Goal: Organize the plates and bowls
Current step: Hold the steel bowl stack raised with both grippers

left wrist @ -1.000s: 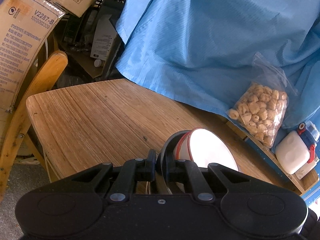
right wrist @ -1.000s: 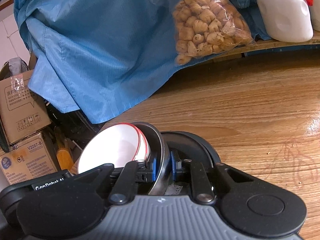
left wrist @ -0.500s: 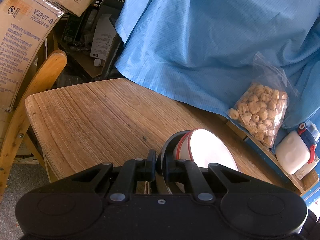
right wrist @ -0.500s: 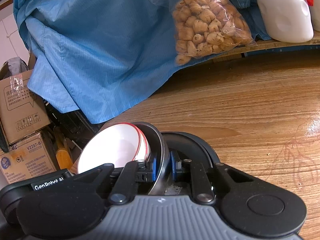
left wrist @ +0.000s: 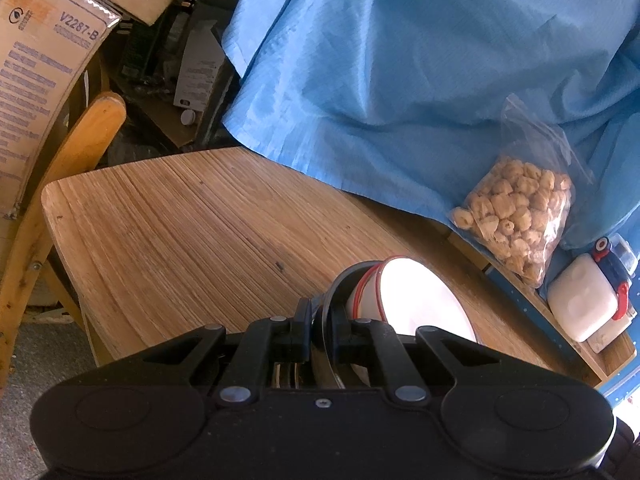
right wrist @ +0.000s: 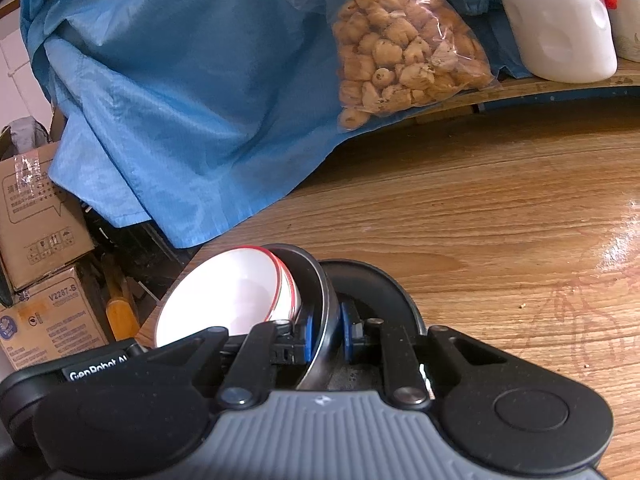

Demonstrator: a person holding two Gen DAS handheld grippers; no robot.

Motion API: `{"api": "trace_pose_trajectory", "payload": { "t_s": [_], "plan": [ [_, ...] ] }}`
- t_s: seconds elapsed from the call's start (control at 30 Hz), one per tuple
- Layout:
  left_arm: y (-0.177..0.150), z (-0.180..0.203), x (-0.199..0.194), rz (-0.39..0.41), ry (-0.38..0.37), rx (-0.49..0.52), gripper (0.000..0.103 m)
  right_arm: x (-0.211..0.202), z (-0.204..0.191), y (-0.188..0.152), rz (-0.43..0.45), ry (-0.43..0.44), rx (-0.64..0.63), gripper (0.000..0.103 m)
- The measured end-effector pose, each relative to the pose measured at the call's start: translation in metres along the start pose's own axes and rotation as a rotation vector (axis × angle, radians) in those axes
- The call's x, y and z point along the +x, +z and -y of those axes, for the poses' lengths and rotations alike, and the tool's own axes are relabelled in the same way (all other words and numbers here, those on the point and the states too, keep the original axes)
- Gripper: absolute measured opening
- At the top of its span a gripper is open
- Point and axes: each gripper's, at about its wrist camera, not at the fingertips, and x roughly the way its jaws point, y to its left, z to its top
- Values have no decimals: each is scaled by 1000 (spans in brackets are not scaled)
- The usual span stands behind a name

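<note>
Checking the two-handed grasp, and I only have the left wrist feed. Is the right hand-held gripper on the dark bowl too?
Observer: Yes. In the right wrist view, the right hand-held gripper has its blue pads closed on the rim of the dark bowl.
Operator: The white bowl is blown out here. Anything in it?
Observer: No. The white bowl has a plain white inside with nothing in it. It sits tilted in the dark bowl.
Operator: What about the table on that side?
Observer: The table has a bright glare patch near the frame's right edge and a faint reddish drawing below it.
</note>
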Motion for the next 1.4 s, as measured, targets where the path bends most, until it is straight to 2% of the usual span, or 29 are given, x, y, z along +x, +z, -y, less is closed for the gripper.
{"api": "trace_pose_trajectory", "payload": {
  "t_s": [0.63,1.4],
  "plan": [
    [-2,12,9,-30,-27,15,7,-11,7,5,33,-44,14,17],
    [-1,11,5,-28,9,55,8,-3,10,3,-18,-22,37,17]
  ]
}}
